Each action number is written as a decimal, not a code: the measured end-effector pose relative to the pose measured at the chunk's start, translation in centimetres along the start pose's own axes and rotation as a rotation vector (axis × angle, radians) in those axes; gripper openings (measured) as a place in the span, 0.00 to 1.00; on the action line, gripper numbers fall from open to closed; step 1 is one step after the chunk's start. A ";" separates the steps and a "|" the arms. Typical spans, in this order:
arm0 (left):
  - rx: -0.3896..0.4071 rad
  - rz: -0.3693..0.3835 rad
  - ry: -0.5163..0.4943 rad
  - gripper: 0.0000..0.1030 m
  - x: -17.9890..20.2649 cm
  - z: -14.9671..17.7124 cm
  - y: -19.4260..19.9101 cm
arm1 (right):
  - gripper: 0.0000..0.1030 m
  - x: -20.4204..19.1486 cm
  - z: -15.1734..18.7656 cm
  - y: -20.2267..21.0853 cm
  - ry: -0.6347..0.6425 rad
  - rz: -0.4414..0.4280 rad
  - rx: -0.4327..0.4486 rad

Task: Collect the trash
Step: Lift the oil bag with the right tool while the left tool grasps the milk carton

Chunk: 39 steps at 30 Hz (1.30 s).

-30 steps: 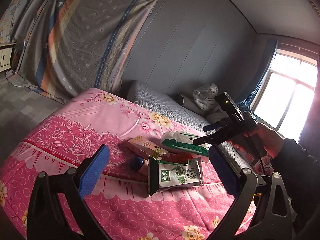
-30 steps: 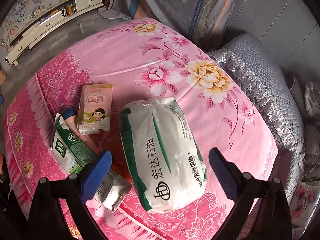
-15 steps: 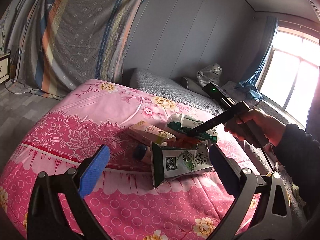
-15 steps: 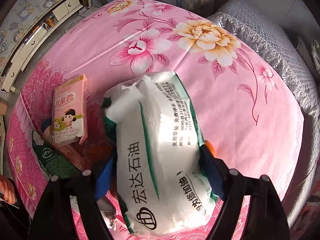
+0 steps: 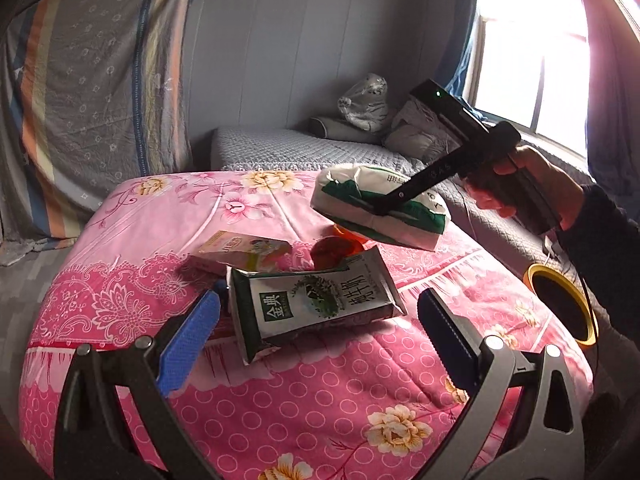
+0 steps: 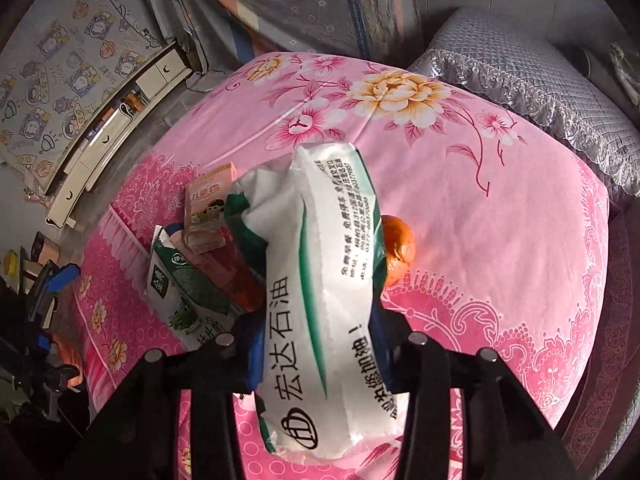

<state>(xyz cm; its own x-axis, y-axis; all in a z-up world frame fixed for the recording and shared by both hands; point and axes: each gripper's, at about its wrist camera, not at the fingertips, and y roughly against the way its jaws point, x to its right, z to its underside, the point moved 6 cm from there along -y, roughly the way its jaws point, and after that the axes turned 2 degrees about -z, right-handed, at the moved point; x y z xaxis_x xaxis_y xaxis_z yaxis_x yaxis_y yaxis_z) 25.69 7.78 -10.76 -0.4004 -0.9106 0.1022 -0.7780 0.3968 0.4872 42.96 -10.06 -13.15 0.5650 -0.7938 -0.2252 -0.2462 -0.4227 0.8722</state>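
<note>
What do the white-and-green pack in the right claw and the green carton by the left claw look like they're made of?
White-and-green pack: soft plastic film, probably, slightly glossy; it creases and pinches in where the closing right claw presses on it. Green carton: coated paperboard, likely, with sharp folds, a flattened body and a torn-open end.

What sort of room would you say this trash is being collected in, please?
Most likely a bedroom: a bed under a pink floral quilt, a grey quilted bedspread against the wall, and a curtained window.

Bed (image 5: pixel 280 400): pink floral quilt. Grey quilted cover (image 5: pixel 288 148) at the far end, bearing a wrapped item (image 5: pixel 366 102), possibly a plush toy. Striped curtain (image 5: pixel 92 80) left; bright window (image 5: pixel 532 52) right. White cabinet (image 6: pixel 116 120) along the wall.
</note>
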 end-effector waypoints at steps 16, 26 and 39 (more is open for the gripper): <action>-0.149 0.129 0.007 0.92 -1.6 0.4 -5.8 | 0.40 2.6 11.1 12.6 -0.128 -0.104 0.269; -0.231 0.078 0.266 0.92 -7.4 1.7 -8.2 | 0.40 0.3 14.7 15.2 -0.086 -0.128 0.343; -0.376 0.102 0.281 0.75 -7.3 2.4 -12.2 | 0.41 -0.3 15.6 15.4 -0.091 -0.155 0.365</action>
<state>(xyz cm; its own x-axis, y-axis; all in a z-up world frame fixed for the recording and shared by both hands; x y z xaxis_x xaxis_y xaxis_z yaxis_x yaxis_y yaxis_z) 36.98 9.89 -19.58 -0.2789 -0.8858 0.3709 -0.4918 0.4635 0.7370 26.68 -23.12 -6.45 0.5495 -0.7368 -0.3938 -0.4360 -0.6550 0.6172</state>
